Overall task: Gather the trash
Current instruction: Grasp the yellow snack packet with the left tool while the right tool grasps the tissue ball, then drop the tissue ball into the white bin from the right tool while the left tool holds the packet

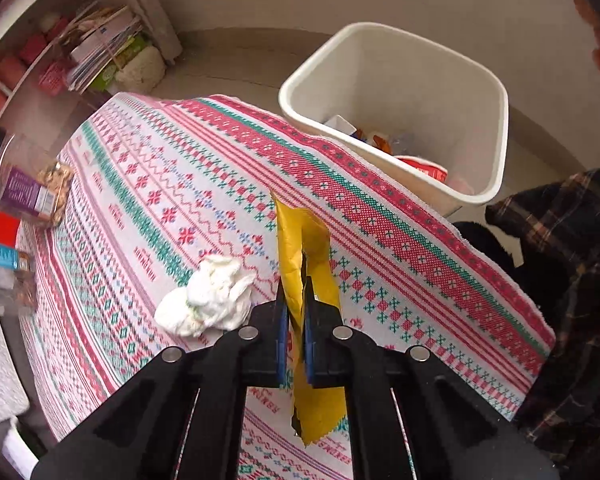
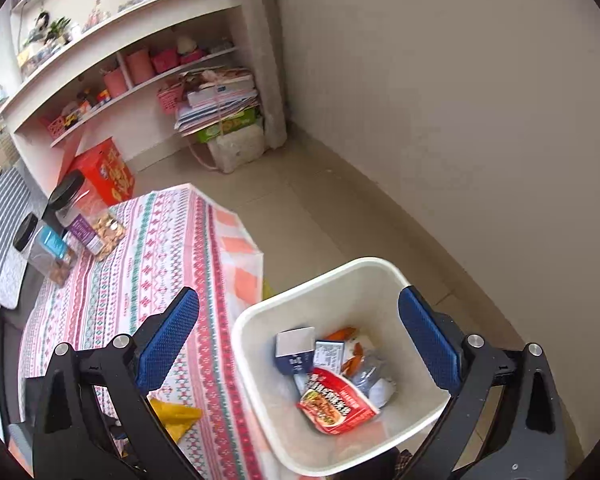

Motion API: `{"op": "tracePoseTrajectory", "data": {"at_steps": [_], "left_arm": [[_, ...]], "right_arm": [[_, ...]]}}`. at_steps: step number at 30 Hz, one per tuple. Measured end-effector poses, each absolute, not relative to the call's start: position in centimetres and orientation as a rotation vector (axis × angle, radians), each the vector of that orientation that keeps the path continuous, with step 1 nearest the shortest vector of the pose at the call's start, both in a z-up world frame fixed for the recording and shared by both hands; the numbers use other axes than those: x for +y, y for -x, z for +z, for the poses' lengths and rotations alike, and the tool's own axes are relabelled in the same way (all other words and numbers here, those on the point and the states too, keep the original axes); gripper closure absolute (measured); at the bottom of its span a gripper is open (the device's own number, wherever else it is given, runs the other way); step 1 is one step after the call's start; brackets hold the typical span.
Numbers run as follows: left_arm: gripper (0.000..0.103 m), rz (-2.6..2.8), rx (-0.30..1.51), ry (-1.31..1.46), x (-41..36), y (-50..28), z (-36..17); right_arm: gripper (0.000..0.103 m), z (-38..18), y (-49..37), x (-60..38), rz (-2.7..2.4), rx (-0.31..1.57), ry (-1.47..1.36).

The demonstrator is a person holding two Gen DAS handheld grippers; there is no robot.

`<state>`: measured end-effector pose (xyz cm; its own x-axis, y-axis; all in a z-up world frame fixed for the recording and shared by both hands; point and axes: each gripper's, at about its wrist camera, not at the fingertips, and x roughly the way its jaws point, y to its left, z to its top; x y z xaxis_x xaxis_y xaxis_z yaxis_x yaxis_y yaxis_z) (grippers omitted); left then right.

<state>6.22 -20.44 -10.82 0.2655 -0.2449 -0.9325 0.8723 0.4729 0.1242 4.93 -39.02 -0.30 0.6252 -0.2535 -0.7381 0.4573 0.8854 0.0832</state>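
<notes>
My left gripper [image 1: 296, 284] is shut on a yellow wrapper [image 1: 300, 240] and holds it upright above the patterned tablecloth [image 1: 204, 168]. A crumpled white tissue [image 1: 208, 296] lies on the cloth just left of the left gripper. The white trash bin [image 1: 496, 92] stands on the floor beyond the table's far edge. My right gripper [image 2: 300, 320] is open and empty above the bin [image 2: 252, 364], which holds a red packet [image 2: 336, 404], a blue box [image 2: 294, 348] and other wrappers. The yellow wrapper [image 2: 176, 416] also shows at the lower left of the right wrist view.
Two clear jars with black lids [image 2: 66, 216] stand at the table's left end, also seen in the left wrist view [image 1: 24, 184]. White shelves [image 2: 112, 76] with pink pots and stacked papers line the far wall. A plaid sleeve [image 1: 572, 280] is at the right.
</notes>
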Motion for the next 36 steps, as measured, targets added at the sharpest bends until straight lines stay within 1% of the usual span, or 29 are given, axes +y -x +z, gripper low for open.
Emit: {"op": "tracePoseTrajectory", "data": {"at_steps": [6, 11, 15, 19, 21, 24, 26, 27, 29, 30, 31, 36], "left_arm": [[0.097, -0.701, 1.058, -0.472, -13.4, -7.0, -8.5], [0.097, -0.549, 1.045, -0.26, -7.0, -7.8, -7.5], [0.097, -0.478, 1.037, -0.193, -4.0, -8.5, -7.2], [0.097, -0.461, 1.036, -0.157, -1.8, -9.3, -6.8], [0.097, -0.45, 1.034, -0.138, -0.8, -9.4, -6.6], [0.097, -0.436, 1.027, -0.121, 0.2, -9.8, -6.3], [0.097, -0.436, 1.028, -0.105, 0.6, -9.9, -6.3], [0.097, -0.433, 1.029, -0.099, 0.9, -10.0, -6.3], [0.097, -0.42, 1.03, -0.087, 1.3, -10.2, -6.3], [0.097, -0.41, 1.031, -0.078, 1.6, -10.4, -6.4], [0.097, -0.397, 1.031, -0.068, 1.8, -10.7, -6.5], [0.097, -0.317, 0.999, 0.013, 3.5, -11.5, -5.9]], "right_arm": [[0.007, -2.6, -8.9, -33.2, -0.288, 0.908, -0.18], [0.007, -5.4, -11.4, -27.6, -0.167, 1.01, -0.076], [0.007, -7.9, -12.4, -22.9, -0.017, 1.101, 0.026], [0.007, -10.5, -12.5, -18.4, 0.09, 1.158, 0.216], [0.007, -11.8, -12.6, -17.1, 0.113, 1.185, 0.286], [0.008, -13.7, -13.2, -16.6, 0.12, 1.248, 0.307], [0.015, -14.6, -13.6, -16.8, 0.118, 1.275, 0.294], [0.029, -14.9, -13.9, -16.9, 0.126, 1.291, 0.27], [0.045, -14.7, -14.4, -17.3, 0.152, 1.3, 0.189], [0.063, -14.4, -14.5, -17.3, 0.147, 1.29, 0.183], [0.07, -14.0, -14.6, -17.2, 0.142, 1.275, 0.173], [0.071, -10.8, -15.2, -16.6, 0.194, 1.169, 0.04]]}}
